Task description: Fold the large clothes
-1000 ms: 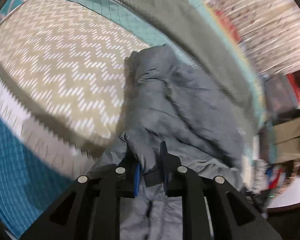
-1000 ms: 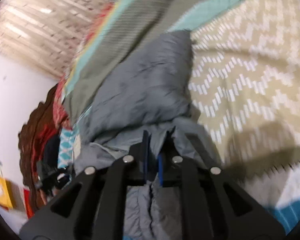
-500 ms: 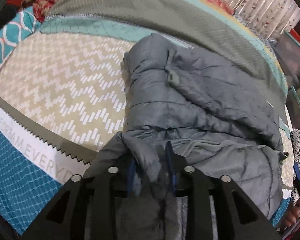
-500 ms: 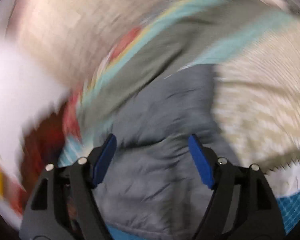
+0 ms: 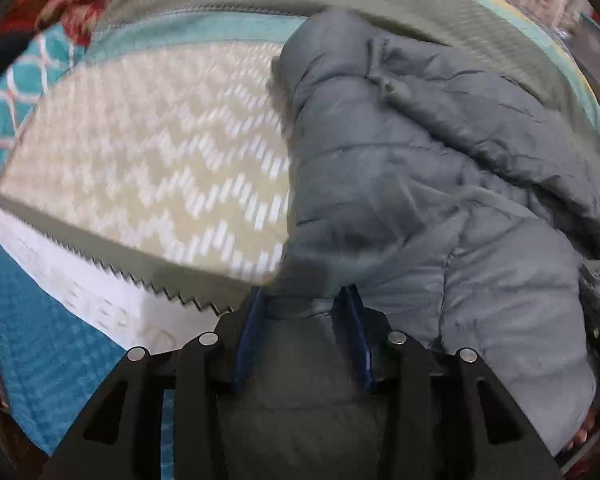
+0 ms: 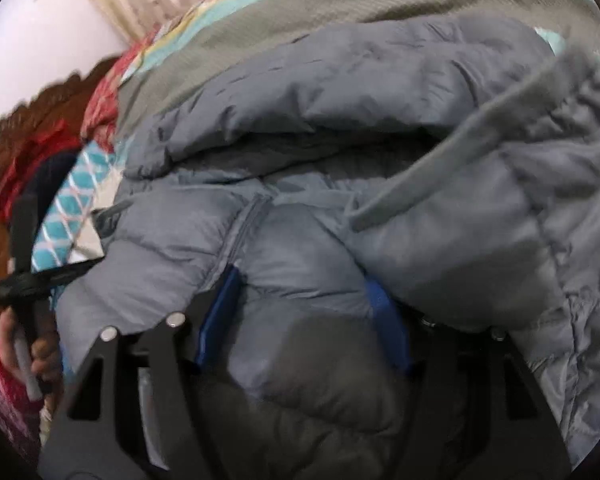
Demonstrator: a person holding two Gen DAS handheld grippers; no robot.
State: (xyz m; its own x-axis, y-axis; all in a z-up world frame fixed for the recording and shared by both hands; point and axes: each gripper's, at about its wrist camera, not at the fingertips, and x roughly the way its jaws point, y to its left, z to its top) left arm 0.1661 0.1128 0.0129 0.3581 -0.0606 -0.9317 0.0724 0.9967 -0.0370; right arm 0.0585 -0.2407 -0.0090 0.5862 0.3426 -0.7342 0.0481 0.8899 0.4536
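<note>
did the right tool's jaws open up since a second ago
Yes. The right tool, earlier pinched shut on the grey jacket, now stands spread, with jacket bulging between its blue pads.

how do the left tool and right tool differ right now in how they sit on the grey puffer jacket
The left tool has its blue pads set narrower, a fold of the grey puffer jacket between them at the jacket's edge beside the zigzag-patterned bedspread. The right tool is spread wider, pads straddling a padded bulge mid-jacket. Both have jacket fabric between them.
</note>
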